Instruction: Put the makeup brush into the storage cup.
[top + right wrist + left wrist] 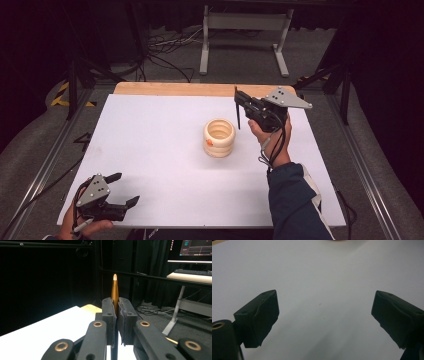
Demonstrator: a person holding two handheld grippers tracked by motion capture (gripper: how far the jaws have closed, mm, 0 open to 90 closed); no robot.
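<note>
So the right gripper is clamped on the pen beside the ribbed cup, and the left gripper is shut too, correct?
Not quite: the left gripper is open, its jaws wide apart in the left gripper view. The right gripper is indeed clamped on the pen beside the ribbed cup.

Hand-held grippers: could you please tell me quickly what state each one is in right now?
Left hand-held gripper: open, nothing between its jaws, low over the white table.
Right hand-held gripper: closed on a thin pen, held beside the ribbed cup.

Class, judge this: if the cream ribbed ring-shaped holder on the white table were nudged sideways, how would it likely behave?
The cream ribbed ring-shaped holder looks squat and wide-based, so it would probably slide rather than tip. Its stacked rounded rings suggest something stiff. The white table surface looks smooth, so little grip.
</note>
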